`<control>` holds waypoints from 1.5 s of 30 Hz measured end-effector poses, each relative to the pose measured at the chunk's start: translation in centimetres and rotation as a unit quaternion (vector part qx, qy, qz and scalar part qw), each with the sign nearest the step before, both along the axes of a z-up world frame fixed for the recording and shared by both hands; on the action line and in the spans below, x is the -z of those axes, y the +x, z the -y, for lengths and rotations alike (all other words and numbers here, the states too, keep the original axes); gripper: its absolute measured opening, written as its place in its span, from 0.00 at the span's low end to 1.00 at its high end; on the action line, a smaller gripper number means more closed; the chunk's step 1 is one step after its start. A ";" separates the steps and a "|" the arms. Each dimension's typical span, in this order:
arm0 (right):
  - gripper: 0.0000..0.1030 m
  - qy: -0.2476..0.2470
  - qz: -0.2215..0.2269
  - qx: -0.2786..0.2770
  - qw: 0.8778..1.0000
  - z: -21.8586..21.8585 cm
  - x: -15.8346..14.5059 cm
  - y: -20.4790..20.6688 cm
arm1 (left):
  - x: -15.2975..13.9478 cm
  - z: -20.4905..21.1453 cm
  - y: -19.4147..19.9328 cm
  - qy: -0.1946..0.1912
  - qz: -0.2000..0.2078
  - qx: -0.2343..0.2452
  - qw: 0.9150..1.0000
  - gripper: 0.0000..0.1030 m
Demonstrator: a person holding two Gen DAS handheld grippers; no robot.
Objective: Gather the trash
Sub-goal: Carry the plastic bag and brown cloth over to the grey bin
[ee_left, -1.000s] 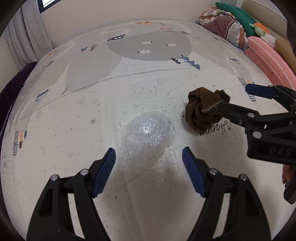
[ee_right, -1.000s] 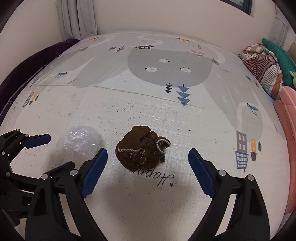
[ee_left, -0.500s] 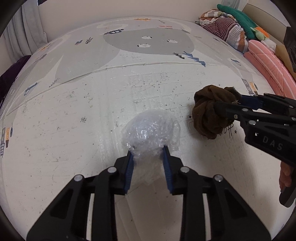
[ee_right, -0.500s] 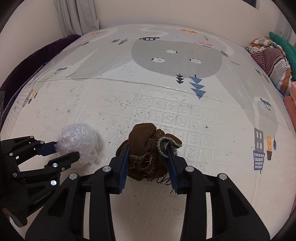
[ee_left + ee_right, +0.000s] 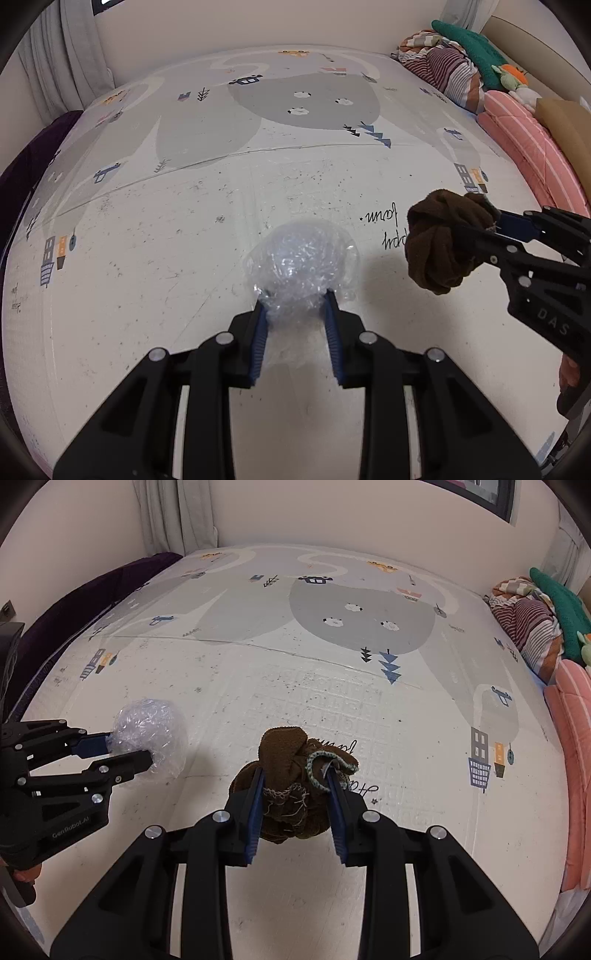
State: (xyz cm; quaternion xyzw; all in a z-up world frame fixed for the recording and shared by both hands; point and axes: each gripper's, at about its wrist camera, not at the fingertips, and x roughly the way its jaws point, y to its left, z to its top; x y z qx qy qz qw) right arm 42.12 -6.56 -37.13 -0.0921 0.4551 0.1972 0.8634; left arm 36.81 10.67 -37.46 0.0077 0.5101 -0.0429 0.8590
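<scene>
Tongs first: my left gripper [image 5: 295, 299] is closed most of the way on a wad [image 5: 301, 262] of clear crinkled plastic, the blue pads pressing into its near end so the wrap bulges out ahead of them; my right gripper [image 5: 295, 775] has just been closing further, and its jaws now pinch a rag [image 5: 291, 790], a brown knitted bundle with frayed threads and a pale green-edged hem showing between the pads; both bundles sit clear of the mat, with soft shadows on it below them; in the left view the right tongs reach in from the right edge with the rag at their tips, and in the right view the left tongs come in from the left with the wad; the two bundles are near each other but apart.

Count: two grippers, one wad, one rag; I see no other loose trash, only dark specks and crumbs scattered over the mat.

Under me lies a play mat [image 5: 147, 229], cream in the near part with handwriting printed on it, grey shapes, little buildings and blue triangles farther off; a crease runs across it; folded bedding [image 5: 517, 140], pink and striped, is heaped along the right edge with a green plush toy [image 5: 476, 44] on top; dark purple cloth [image 5: 81, 605] lines the left edge; pale curtains [image 5: 181, 513] hang in the far corner against a cream wall.
</scene>
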 end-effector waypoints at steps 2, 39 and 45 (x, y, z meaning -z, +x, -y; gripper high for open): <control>0.29 -0.003 0.001 -0.003 1.000 -0.2 -1.5 -2.0 | -1.3 -0.3 -1.4 0.002 -0.001 -0.004 1.000 0.28; 0.29 0.051 0.025 -0.493 0.868 -23.6 -23.8 -52.5 | -21.7 -18.0 -60.5 0.031 0.050 -0.435 0.898 0.28; 0.29 0.053 0.032 -0.600 0.798 -33.8 -23.9 -63.7 | -21.6 -25.0 -72.3 0.047 0.040 -0.524 0.849 0.28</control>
